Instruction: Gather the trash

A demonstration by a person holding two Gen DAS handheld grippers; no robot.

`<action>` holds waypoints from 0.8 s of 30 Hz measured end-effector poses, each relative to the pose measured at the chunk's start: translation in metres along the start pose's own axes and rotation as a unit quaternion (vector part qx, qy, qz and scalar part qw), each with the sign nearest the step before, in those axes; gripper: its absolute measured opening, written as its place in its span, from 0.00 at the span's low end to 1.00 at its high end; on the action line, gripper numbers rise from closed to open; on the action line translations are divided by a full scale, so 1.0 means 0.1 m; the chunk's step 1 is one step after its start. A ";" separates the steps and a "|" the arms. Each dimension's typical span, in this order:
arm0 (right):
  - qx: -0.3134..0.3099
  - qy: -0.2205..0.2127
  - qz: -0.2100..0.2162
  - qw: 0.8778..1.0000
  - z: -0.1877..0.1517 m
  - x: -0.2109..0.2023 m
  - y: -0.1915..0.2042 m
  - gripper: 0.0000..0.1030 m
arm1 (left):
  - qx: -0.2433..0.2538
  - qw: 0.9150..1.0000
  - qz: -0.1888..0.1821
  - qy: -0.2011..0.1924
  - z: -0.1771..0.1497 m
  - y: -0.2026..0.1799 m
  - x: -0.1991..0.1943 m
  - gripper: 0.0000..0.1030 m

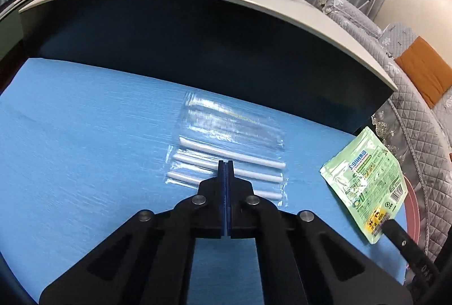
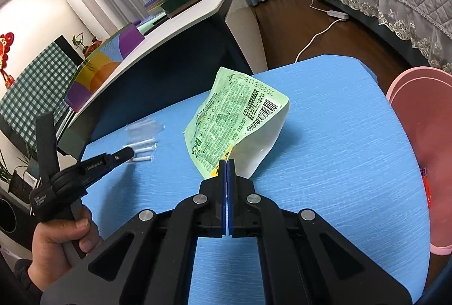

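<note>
A clear wrapper [image 1: 226, 146] with white straws lies flat on the blue table, its near edge under the left tongs' [image 1: 226, 163] closed tips. A green printed pouch [image 2: 234, 118], crumpled and lifted, is pinched by its corner in the right tongs [image 2: 227, 162].

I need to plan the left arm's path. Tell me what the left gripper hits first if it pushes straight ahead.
The left gripper, jaws shut, points at the clear packet of white sticks lying on the blue table. It would likely meet that first, though from the left wrist view I can't tell its height above the packet.
</note>
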State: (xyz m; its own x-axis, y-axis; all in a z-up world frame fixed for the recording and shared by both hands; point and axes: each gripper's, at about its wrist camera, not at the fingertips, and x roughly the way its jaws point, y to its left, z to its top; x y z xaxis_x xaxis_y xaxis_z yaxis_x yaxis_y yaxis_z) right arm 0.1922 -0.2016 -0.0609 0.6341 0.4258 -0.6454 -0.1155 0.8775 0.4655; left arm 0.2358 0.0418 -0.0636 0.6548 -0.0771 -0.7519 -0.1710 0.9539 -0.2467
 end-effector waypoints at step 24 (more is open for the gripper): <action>0.002 -0.006 0.003 1.000 -0.03 -0.27 -0.14 0.01 | -0.053 0.987 0.150 0.005 0.11 -0.45 0.28 0.66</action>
State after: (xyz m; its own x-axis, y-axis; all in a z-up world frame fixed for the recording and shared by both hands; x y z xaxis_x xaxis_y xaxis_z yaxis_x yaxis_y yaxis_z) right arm 0.1742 -0.2243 -0.0519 0.6424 0.4281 -0.6357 -0.1164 0.8743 0.4712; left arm 0.2700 0.0003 -0.0666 0.5562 0.2006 -0.8065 -0.4323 0.8987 -0.0746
